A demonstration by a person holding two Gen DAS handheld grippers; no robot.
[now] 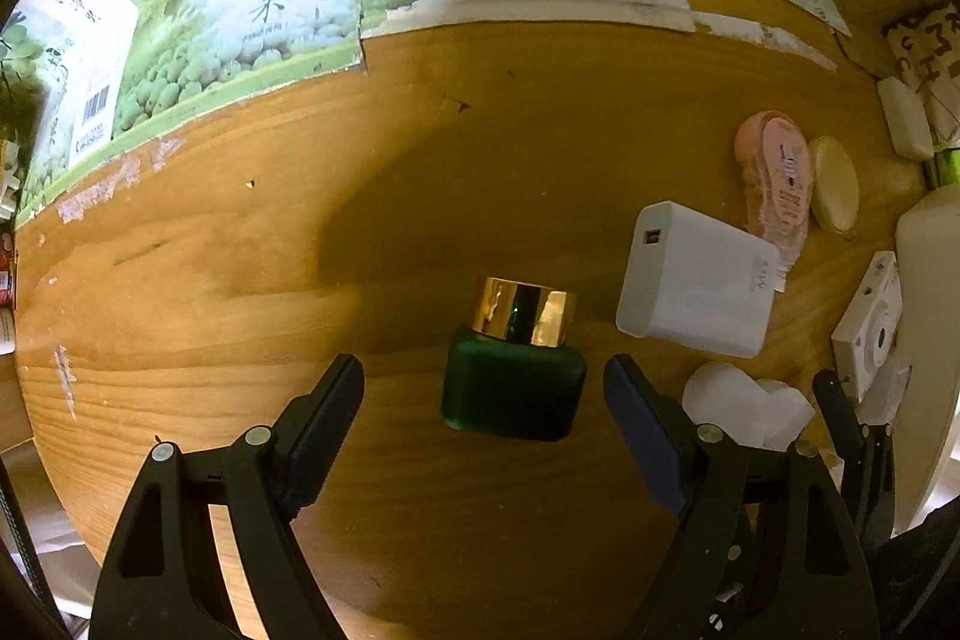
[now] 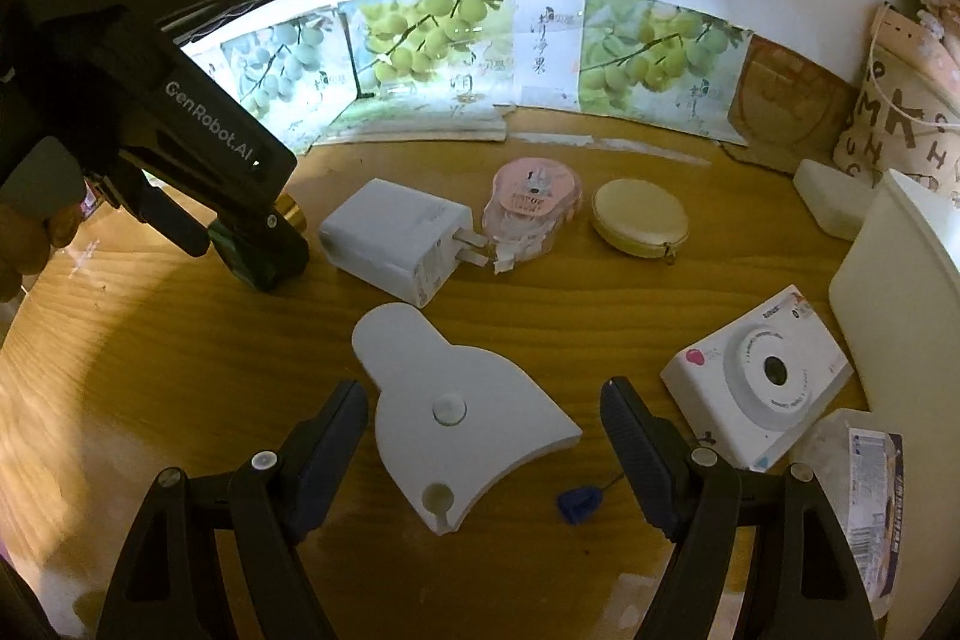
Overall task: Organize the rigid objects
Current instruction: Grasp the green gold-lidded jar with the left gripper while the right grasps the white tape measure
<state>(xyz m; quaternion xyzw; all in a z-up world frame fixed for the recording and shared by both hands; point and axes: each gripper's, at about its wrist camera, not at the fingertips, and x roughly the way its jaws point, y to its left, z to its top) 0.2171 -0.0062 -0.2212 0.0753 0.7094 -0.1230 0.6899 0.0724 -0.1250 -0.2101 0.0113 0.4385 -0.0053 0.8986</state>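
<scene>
Grape-printed cartons [image 2: 420, 40] line the back of a wooden bench [image 1: 240, 280], walling off the work area under a white wall.

Between the fingers of the left hand-held gripper [image 1: 483, 388], slightly ahead of the pads, stands a green jar with a gold lid [image 1: 515, 364], upright on the bench. The jaws are wide apart and touch nothing; I judge they are lined up either side of the jar to close on its flat green body rather than the slippery lid. Ahead and to the right of that gripper lie a white charger [image 1: 696, 280], a pink tape dispenser [image 1: 777, 172] and a cream round case [image 1: 834, 184], loosely grouped (perhaps a row being built, though that is a guess).

The right hand-held gripper [image 2: 485, 436] is equally wide open and holds nothing; a flat white bell-shaped piece [image 2: 456, 412] lies between its fingers on the bench, its nature unclear. Right of it sits a small white toy camera [image 2: 762, 388], and a blue scrap [image 2: 579, 502] lies near the right finger.

From the right wrist view the jar is almost wholly hidden behind the left gripper's body; only a gold edge and a sliver of green show. A white container [image 2: 900, 292] at the far right is cut off, as is a wrapped packet [image 2: 864, 496] whose print is unreadable.
</scene>
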